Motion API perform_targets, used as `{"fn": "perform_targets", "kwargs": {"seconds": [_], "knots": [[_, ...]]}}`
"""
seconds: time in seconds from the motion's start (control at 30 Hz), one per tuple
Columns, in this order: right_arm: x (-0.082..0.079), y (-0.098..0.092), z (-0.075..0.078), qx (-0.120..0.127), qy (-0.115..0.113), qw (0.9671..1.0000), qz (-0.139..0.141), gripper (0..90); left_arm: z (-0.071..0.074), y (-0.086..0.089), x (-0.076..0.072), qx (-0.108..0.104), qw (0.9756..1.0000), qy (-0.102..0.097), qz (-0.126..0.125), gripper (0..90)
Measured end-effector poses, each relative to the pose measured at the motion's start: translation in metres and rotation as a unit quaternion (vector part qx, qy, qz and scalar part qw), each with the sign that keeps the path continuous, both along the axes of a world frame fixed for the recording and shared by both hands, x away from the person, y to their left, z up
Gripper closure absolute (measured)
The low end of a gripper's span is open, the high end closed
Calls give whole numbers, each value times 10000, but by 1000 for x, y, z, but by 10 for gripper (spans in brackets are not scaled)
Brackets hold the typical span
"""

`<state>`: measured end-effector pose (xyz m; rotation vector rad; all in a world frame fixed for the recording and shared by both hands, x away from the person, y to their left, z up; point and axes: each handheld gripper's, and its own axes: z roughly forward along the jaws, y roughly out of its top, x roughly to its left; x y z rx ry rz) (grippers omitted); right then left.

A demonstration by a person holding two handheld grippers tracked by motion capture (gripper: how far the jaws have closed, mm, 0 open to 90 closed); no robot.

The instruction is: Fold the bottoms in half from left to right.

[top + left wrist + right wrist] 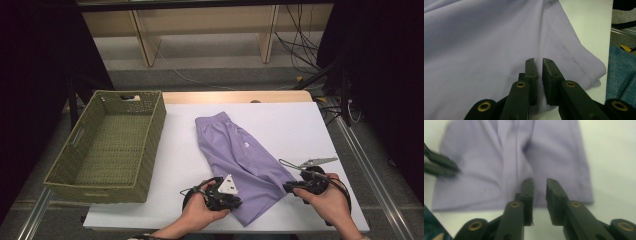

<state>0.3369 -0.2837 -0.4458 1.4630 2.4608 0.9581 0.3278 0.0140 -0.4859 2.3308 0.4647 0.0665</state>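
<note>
Olive-green woven rectangular basket (107, 145), open side up, on the left part of the white table top (300, 125), well apart from the folded lilac fabric shorts (235, 155). Nothing lies between the shorts and the grippers. The shorts lie flat near mid-table, long axis diagonal, waistband toward the far left, leg hems toward the near edge. Left gripper (235, 202) at the near-left hem: jaws almost closed, a thin gap showing, apparently pinching no cloth. Right gripper (289, 187) at the near-right edge: jaws parted, nothing between them, view blurred
</note>
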Motion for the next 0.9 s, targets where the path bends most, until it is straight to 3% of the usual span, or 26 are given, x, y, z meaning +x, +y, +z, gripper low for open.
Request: {"fn": "perform_targets", "kwargs": {"seconds": [0.07,0.13,0.27,0.4,0.47,0.57,0.6,0.63,0.9], "knots": [[1,2,7,74,-352,9993,32,686,0,0,0,1,10000,-3,-1,818],[2,8,11,133,-537,9984,80,636,0,0,0,6,10000,-8,-4,818],[4,19,12,240,-607,9973,350,569,0,0,0,13,10000,-18,-12,819],[6,28,9,180,-606,9966,538,544,0,0,-1,2,10000,-14,-7,822],[8,31,8,108,-565,9967,578,591,0,0,-1,6,10000,-18,-6,823],[13,32,3,-13,-427,9971,624,769,0,0,-1,6,10000,-22,-7,825],[13,32,3,-13,-427,9971,624,769,0,0,-1,6,10000,-22,-7,825],[15,31,1,-29,-403,9974,597,848,-1,0,-1,4,10000,-25,-10,826],[22,15,9,-8,-502,9981,344,892,-1,-1,-2,20,10000,-52,-19,830]]}}
